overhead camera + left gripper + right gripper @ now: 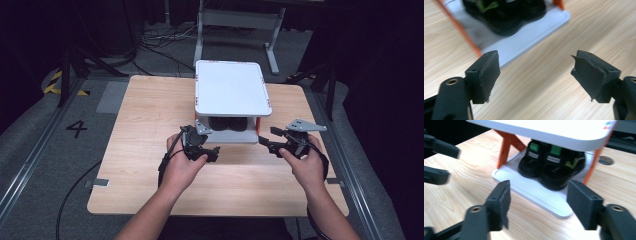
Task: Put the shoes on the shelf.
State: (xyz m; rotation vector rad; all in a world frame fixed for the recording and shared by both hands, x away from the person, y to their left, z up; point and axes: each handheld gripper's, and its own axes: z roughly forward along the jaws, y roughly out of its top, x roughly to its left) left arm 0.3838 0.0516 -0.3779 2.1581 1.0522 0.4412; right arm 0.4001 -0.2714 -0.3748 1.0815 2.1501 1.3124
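A white two-shelf rack on orange legs stands on the wooden table. A pair of black shoes with green tabs sits side by side on its lower shelf, under the top shelf. My left gripper is at the rack's front left corner, above the table, open with nothing between its pads. In the left gripper view the left gripper faces bare wood, with the shoes at the upper left. My right gripper is open and empty, aimed at the shoes from the front right corner.
A round hole in the tabletop lies beyond the rack's right leg. The left gripper shows at the left edge of the right gripper view. Behind the table stand a grey metal frame and loose cables on the floor.
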